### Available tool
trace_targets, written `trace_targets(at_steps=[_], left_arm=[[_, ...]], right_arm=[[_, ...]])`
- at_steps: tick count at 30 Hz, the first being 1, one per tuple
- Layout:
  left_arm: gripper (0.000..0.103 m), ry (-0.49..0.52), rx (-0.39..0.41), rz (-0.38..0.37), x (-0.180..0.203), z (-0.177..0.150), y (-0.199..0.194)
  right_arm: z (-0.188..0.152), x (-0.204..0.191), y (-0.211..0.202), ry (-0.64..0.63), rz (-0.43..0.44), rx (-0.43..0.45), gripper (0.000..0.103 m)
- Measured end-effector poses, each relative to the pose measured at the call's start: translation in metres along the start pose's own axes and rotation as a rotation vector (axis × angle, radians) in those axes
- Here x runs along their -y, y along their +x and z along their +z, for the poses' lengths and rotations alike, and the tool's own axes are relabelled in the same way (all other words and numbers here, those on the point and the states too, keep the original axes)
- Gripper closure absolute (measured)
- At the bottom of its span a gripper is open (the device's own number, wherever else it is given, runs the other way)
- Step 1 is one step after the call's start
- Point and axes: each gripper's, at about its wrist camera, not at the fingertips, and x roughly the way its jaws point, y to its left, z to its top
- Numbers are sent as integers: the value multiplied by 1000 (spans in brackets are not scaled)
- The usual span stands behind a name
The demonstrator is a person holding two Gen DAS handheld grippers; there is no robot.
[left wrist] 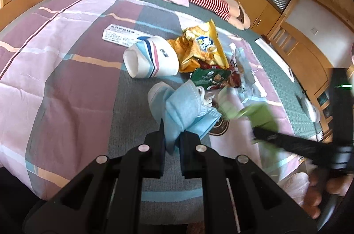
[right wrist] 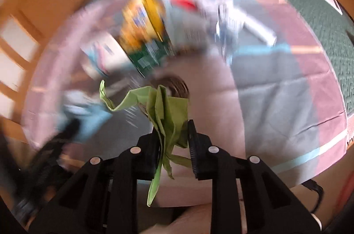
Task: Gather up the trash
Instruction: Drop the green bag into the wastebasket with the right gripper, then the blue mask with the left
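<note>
- Looking down at the big bed [left wrist: 66,79], I see a striped quilt with a heap of trash in the middle of it.
- Biggest in the heap is a white paper cup [left wrist: 150,59] on its side. Its open mouth points at my left camera, so its long way runs toward me. I think it is light and would squash easily, so I would hold it by the rim.
- Next to the cup is a crinkly yellow snack bag [left wrist: 203,43], with a green wrapper [left wrist: 210,76] just below it. Both look thin and slippery to me.
- My left gripper [left wrist: 172,134] has its jaws squeezed tight on a blue face mask [left wrist: 183,110]. The mask is soft and floppy. It sticks up and away from the fingers, toward the heap.
- My right gripper [right wrist: 173,136] has a green paper scrap [right wrist: 168,110] between its jaws. The jaws stand a little apart, and the right pad looks like it is not pressing. The scrap is thin, light and limp. Its long way runs along the fingers, with a tail hanging down toward the camera. I think it could slip out.
</note>
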Motion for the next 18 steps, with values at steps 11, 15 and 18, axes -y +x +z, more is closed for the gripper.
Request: trace_targets(at_steps=[11,15,18], left_arm=[[92,35,85,-266,29,-34,-71],[92,167,47,-316,64,-57,-95],[92,274,15,-327,88,-76,-107]], right_arm=[[-105,40,-154,-127,175,140,77],[-151,46,-134,-195,-19,8,58],[-164,62,-142,-158,-50,18,44]])
